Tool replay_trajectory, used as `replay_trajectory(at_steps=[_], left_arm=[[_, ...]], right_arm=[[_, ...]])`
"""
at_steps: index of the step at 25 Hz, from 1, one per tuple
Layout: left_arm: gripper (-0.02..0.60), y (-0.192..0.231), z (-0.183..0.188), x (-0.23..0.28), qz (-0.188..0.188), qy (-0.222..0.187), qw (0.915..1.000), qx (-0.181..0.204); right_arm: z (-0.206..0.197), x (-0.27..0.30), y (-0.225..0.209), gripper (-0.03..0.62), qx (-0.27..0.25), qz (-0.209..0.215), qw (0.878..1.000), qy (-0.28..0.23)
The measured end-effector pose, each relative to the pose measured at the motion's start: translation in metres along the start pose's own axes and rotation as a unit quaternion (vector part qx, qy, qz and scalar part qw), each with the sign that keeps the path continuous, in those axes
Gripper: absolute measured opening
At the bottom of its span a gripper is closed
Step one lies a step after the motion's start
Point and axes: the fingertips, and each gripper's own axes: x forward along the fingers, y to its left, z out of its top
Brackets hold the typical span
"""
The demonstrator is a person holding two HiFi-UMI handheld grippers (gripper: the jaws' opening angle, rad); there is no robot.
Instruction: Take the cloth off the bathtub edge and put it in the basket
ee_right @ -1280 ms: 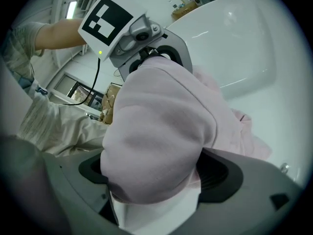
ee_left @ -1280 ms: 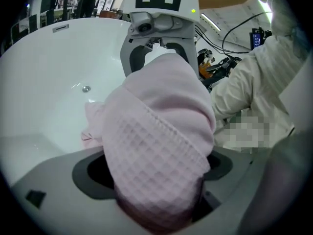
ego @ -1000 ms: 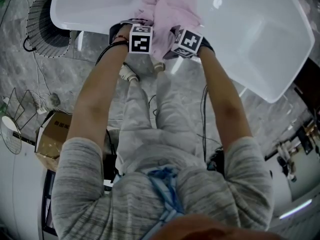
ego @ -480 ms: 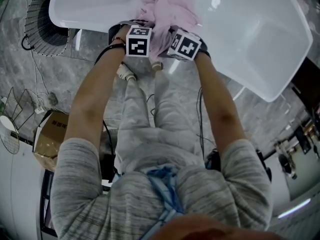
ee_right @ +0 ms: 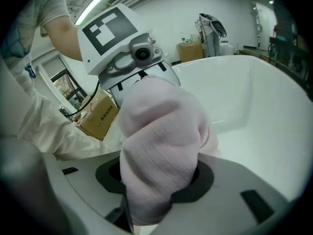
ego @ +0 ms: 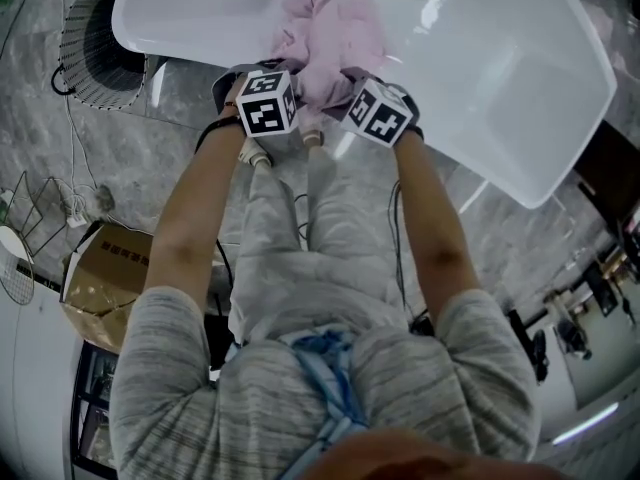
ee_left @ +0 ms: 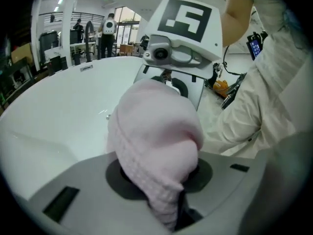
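A pink cloth [ego: 325, 43] lies bunched on the near edge of the white bathtub [ego: 480, 78]. My left gripper [ego: 280, 70] and right gripper [ego: 350, 73] both hold its near part, side by side. Their jaws have just been closing with the cloth between them. In the left gripper view the cloth [ee_left: 154, 131] bulges out of the left gripper [ee_left: 161, 180], whose pads press on it. The right gripper view shows the cloth [ee_right: 161, 141] squeezed in the right gripper [ee_right: 156, 180] the same way. A black wire basket [ego: 95, 38] stands on the floor to the left of the tub.
A cardboard box [ego: 105, 278] and a wire rack [ego: 30, 218] sit on the marble floor at the left. Cables run over the floor by the person's legs. Far behind the tub, people [ee_left: 106, 31] stand in the room.
Both grippers have risen a little and tilted, and their jaws have closed on the pink cloth. The cloth's near part has lifted and bunched up between them.
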Motion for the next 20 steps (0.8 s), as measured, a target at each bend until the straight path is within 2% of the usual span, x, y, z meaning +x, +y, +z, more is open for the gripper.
replay_trajectory(at_steps=[3, 10, 15, 20], left_arm=[[0.115, -0.006, 0.003, -0.012, 0.001, -0.012, 0.9993, -0.034], [0.109, -0.018, 0.013, -0.05, 0.02, -0.022, 0.9975, -0.064], [0.106, -0.019, 0.028, -0.084, 0.06, -0.038, 0.993, -0.094], [0.101, -0.02, 0.037, -0.131, 0.107, -0.077, 0.9827, -0.13]], right_arm=[[0.005, -0.008, 0.008, 0.171, -0.002, -0.015, 1.0, -0.001], [0.027, -0.031, 0.027, 0.137, -0.007, -0.04, 0.999, -0.007], [0.047, -0.06, 0.033, 0.125, -0.02, -0.067, 0.997, -0.015], [0.082, -0.093, 0.042, 0.117, -0.033, -0.104, 0.994, -0.028]])
